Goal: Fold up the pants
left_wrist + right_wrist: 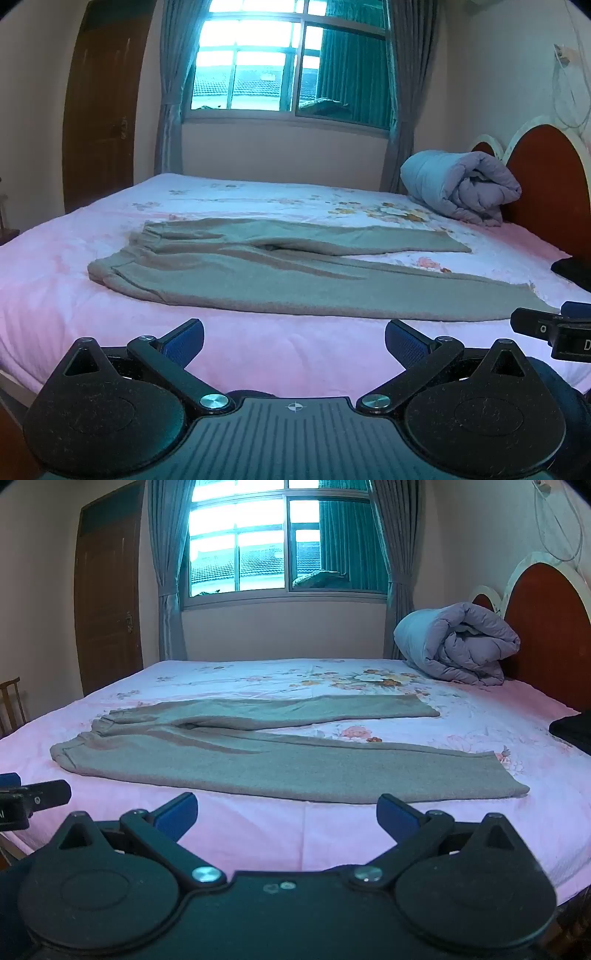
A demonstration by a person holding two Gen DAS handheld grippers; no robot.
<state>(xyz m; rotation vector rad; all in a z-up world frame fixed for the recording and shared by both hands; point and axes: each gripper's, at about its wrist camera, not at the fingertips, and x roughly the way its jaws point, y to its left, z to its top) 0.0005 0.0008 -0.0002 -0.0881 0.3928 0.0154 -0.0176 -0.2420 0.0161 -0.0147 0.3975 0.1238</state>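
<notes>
The pants (236,753) lie flat and unfolded on the bed (258,834), with nothing folded yet. Their long axis runs across my view, from left to right: the waistband (122,254) is at the left end, and the two legs spread a little apart toward the right, toward the headboard (546,627). The near leg ends in a hem (509,779) on the right.

The pants are ahead of both my tools and a little below them. My left gripper (293,341) is nearer to the waistband; my right gripper (286,814) is nearer to the hems. I judge that each one should take its own end.

Both grippers stand wide open and hold nothing; only pink sheet shows between the blue pads (177,814). They hover over the near edge of the bed, not touching the cloth.

A rolled quilt (458,646) rests by the headboard, well apart from the pants. A white letter shows on the side of each gripper, but it is cut off and I cannot read it.
</notes>
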